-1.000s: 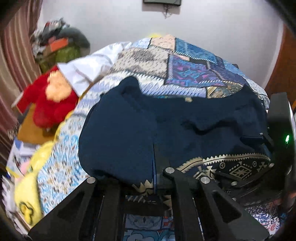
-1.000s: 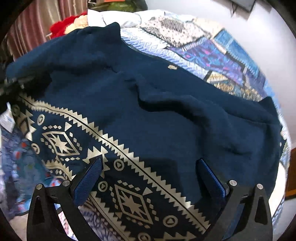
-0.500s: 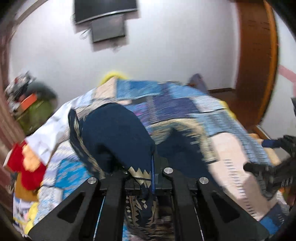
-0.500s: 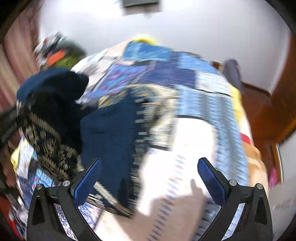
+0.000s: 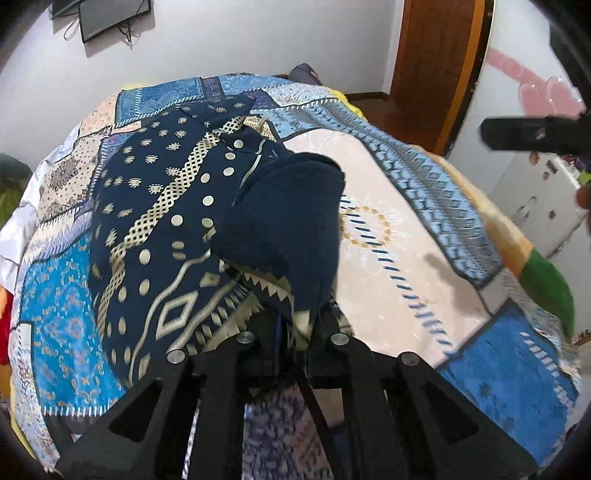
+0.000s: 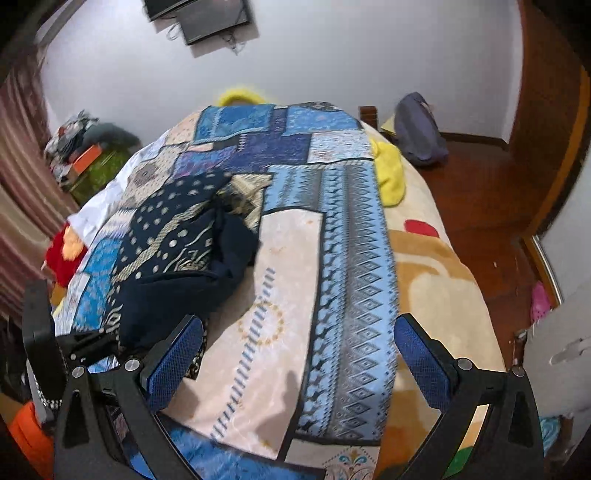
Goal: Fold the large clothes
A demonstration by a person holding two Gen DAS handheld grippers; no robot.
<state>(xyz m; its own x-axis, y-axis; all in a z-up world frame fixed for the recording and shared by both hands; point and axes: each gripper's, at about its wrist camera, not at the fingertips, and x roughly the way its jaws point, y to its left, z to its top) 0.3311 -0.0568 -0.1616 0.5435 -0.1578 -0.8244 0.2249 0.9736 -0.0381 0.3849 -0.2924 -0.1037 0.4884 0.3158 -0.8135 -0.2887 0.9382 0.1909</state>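
A large navy garment [image 5: 173, 229] with cream dots and diamond patterns lies in a long strip on the patchwork bedspread [image 5: 399, 236]. A plain navy fold [image 5: 291, 221] of it is turned back towards me. My left gripper [image 5: 291, 328] is shut on the garment's near edge. In the right wrist view the garment [image 6: 173, 240] lies at the left of the bed. My right gripper [image 6: 299, 354] is open and empty above the bedspread [image 6: 332, 229], to the right of the garment. Its blue pads [image 6: 421, 358] stand wide apart.
A red soft toy [image 6: 62, 251] and a pile of things [image 6: 81, 147] lie left of the bed. A yellow cloth [image 6: 391, 173] and a grey bag [image 6: 421, 129] sit at the far right. A wooden door [image 5: 436, 55] and a screen [image 6: 207, 14] are on the walls.
The left gripper has pulled the garment's edge over, so the spread-out garment now lies folded in a narrow strip. The right gripper has let go of the garment and moved right over the bedspread.
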